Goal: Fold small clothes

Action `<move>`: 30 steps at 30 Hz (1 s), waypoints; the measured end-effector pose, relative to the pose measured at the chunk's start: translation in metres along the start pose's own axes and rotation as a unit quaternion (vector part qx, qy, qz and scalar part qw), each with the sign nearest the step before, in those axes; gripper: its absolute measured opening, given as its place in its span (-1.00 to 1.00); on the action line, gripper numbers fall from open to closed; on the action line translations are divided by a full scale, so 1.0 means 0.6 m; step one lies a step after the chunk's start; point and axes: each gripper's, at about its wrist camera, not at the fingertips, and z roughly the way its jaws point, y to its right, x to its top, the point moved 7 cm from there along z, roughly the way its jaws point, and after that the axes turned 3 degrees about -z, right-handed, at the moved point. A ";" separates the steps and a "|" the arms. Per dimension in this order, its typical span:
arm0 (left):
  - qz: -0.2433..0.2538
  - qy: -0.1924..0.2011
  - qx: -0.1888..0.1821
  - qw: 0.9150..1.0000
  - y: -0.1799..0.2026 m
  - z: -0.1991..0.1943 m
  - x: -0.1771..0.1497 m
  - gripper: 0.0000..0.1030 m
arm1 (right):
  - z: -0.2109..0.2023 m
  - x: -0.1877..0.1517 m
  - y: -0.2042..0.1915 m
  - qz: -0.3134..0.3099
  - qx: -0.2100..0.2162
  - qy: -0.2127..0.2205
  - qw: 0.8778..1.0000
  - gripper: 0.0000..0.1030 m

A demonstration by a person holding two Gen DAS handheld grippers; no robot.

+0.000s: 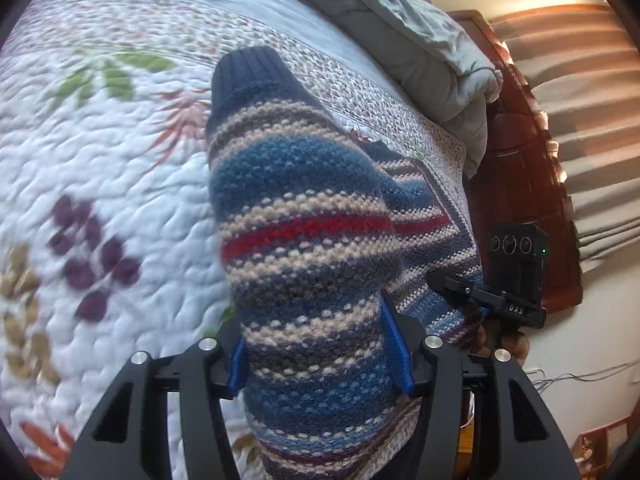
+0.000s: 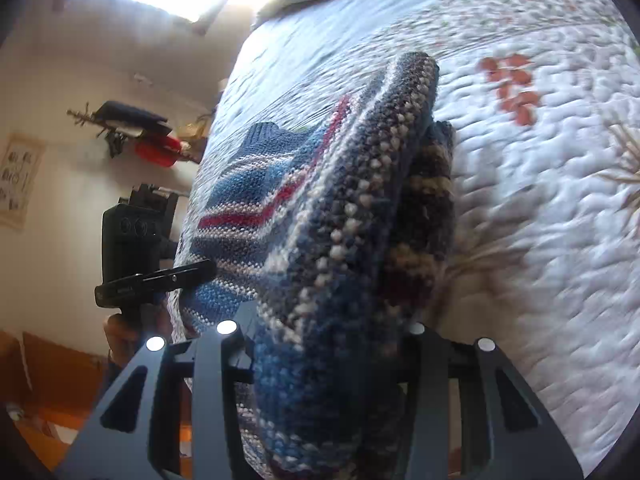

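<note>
Striped knit sweater [image 1: 304, 240] held above the quilted bed [image 1: 100, 160], bunched between the closed jaws of both the left tool [image 1: 320, 364] and right tool [image 2: 324, 360].

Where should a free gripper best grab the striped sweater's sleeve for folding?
Judging by pose: the navy ribbed cuff of the striped sweater, approached from the quilt side. It's the sleeve's free end; the left gripper and right gripper already clamp the bunched knit.

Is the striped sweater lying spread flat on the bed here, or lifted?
Lifted and bunched. The striped sweater hangs clamped in the left gripper and right gripper, with the quilt behind it.
</note>
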 end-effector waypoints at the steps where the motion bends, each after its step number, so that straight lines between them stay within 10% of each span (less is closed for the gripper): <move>1: -0.002 0.004 0.000 1.000 -0.008 -0.020 -0.013 0.08 | 0.008 -0.014 -0.023 -0.003 0.006 -0.001 1.000 -0.22; 16: -0.031 0.047 -0.004 0.998 -0.153 -0.196 -0.208 0.08 | 0.143 -0.192 -0.224 -0.044 0.003 -0.016 0.999 -0.22; 30: -0.015 0.052 -0.006 0.999 -0.231 -0.204 -0.268 0.08 | 0.240 -0.246 -0.266 -0.064 -0.040 -0.011 0.997 -0.22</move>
